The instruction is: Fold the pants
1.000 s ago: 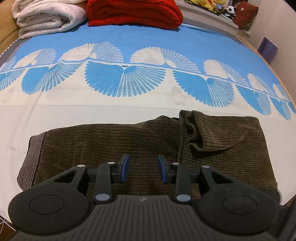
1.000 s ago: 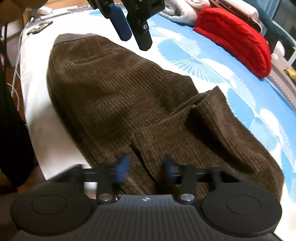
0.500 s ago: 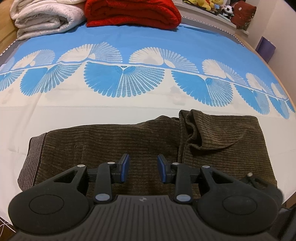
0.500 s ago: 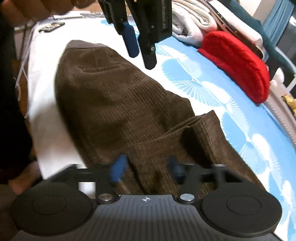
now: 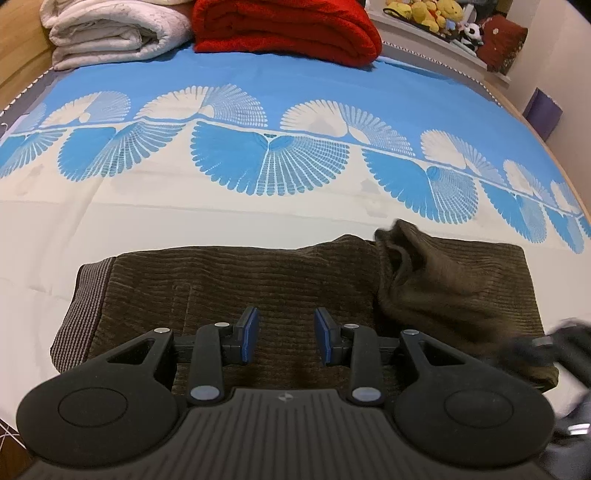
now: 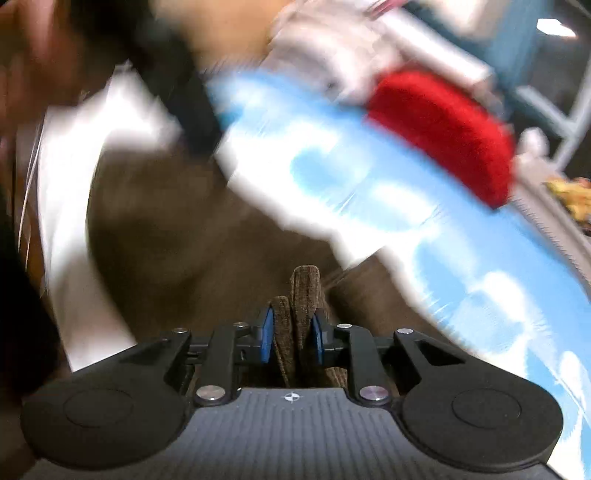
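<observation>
Brown corduroy pants (image 5: 258,280) lie across the near part of the bed, with the striped waistband (image 5: 83,302) at the left and the legs doubled over at the right. My left gripper (image 5: 284,336) hovers open just above the middle of the pants, with nothing between its blue pads. My right gripper (image 6: 291,339) is closing its jaws, and the pads press on a bunched fold of the pants (image 6: 304,291) that stands up between them. In the left wrist view the right gripper (image 5: 554,347) is a dark blur at the pants' right end.
A blue and white fan-patterned sheet (image 5: 258,206) covers the bed. A folded red blanket (image 5: 288,29) and a white one (image 5: 110,33) lie at the far side, with plush toys (image 5: 436,18) on a ledge behind them. A person's hand (image 6: 37,55) is blurred at the upper left.
My right gripper has closed on a bunch of pant fabric and risen, so its view is now smeared. The folded leg's far corner has lifted slightly. My left gripper stayed put.
</observation>
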### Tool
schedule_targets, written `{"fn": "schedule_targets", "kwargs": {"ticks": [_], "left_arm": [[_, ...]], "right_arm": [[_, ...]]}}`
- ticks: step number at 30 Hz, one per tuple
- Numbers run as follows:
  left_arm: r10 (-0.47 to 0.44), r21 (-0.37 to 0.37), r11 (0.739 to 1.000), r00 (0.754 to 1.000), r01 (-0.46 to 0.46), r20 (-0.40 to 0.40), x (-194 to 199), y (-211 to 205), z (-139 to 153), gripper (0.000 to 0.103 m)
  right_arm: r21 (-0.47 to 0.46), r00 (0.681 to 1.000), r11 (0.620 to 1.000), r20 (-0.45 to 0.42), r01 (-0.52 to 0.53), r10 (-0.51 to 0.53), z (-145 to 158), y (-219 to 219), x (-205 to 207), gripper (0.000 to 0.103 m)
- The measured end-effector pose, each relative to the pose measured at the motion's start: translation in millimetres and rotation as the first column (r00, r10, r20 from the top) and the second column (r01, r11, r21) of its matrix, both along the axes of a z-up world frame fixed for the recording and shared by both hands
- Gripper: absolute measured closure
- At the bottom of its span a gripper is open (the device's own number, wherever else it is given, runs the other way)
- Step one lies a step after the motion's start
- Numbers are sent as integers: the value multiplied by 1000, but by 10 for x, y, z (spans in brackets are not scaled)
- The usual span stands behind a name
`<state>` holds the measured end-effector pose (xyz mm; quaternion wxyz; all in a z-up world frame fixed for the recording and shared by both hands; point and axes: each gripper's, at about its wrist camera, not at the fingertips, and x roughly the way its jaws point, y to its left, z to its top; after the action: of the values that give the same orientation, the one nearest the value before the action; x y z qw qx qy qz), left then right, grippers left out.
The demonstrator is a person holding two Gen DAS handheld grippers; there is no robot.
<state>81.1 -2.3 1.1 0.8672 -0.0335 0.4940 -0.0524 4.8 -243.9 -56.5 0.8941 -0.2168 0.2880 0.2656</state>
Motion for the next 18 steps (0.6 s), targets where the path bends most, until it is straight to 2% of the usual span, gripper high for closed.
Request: {"fn": "schedule_targets", "kwargs": {"ticks": [2, 3, 4, 5, 7, 8, 11, 14, 16, 18], "left_arm": [[-6, 0, 1000, 1000, 6, 0, 1, -26, 2, 66], [-13, 2, 1000, 1000, 13, -4, 7, -51, -3, 66], [-17, 3, 1000, 1000, 17, -7, 15, -78, -9, 66], [-19, 4, 1000, 1000, 19, -9, 25, -106, -16, 66], [-23, 6, 1000, 1000, 23, -12, 45, -181, -31, 66], [-28, 6, 1000, 1000, 28, -15, 50, -224, -41, 66], [-60, 10, 998, 998, 60, -18, 73, -384, -71, 66], [-84, 20, 996, 996, 85, -19, 115, -539, -113, 66], [-94, 14, 995, 995, 94, -21, 153, -641, -147, 66], [-107, 7, 994, 994, 107, -20, 194, -750, -189, 66]], "right_arm": [[124, 1000, 992, 19, -5, 3, 209, -192, -124, 81], [144, 999, 989, -10, -37, 39, 179, -219, -192, 80], [106, 995, 991, -48, -82, 87, 72, -181, -254, 80], [2, 983, 988, -100, -152, 152, -145, -80, -333, 79], [-137, 974, 972, -150, -193, 172, -464, 39, -421, 79], [-147, 975, 972, -154, -181, 159, -526, 48, -433, 79], [6, 982, 991, -134, -131, 131, -301, -113, -412, 78], [150, 990, 988, -136, -18, 39, -137, -397, -333, 66], [139, 987, 989, -157, 58, -36, -210, -484, -267, 65], [41, 972, 997, -226, 68, -57, -445, -472, -190, 65]]}}
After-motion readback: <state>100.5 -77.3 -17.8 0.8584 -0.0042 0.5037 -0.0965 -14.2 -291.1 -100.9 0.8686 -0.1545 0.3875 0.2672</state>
